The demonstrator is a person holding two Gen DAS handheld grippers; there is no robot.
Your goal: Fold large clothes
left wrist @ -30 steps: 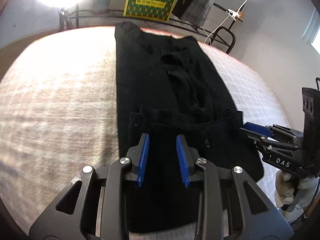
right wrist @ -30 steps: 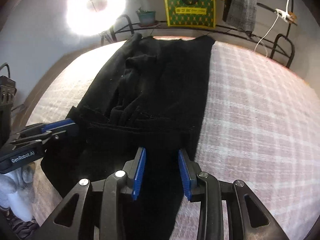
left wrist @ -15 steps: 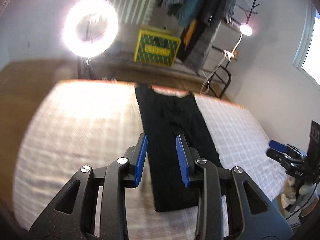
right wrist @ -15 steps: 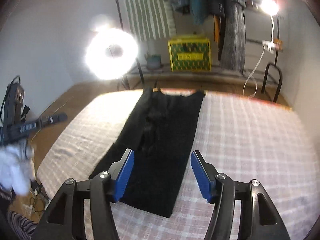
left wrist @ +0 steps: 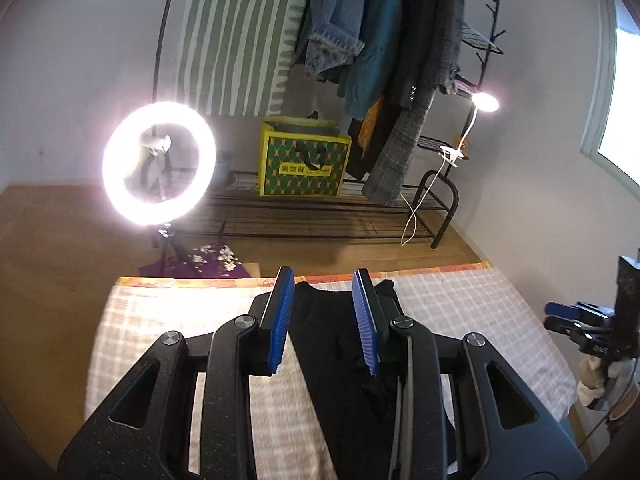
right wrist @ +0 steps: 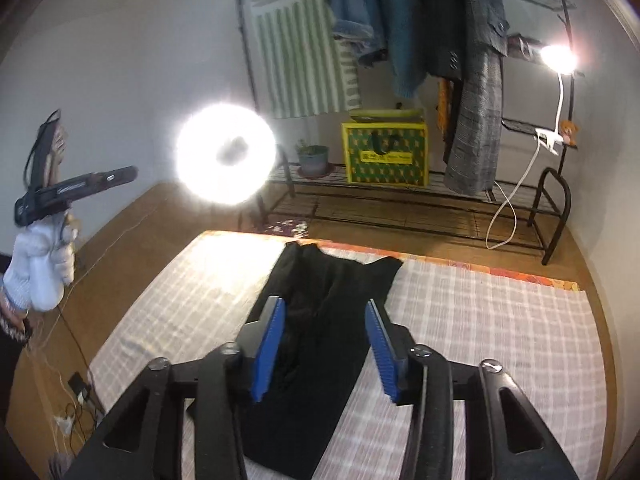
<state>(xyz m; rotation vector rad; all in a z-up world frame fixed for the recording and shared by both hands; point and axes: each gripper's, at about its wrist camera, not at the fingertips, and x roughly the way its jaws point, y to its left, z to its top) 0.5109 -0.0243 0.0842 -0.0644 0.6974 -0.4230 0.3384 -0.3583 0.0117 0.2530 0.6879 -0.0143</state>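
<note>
From the left wrist view, I see my left hand-held gripper (left wrist: 324, 322) has lifted well clear of the long black folded garment (left wrist: 340, 384); its blue pads stand apart with nothing between them. The lengthwise fold looks finished, so a crosswise fold should follow.

From the right wrist view, my right hand-held gripper (right wrist: 326, 348) has risen too, jaws closing on empty air. The garment lies flat on the checked pink-and-white bed cover (right wrist: 480, 344), its long axis running away from me toward the clothes rack (right wrist: 440, 40).
</note>
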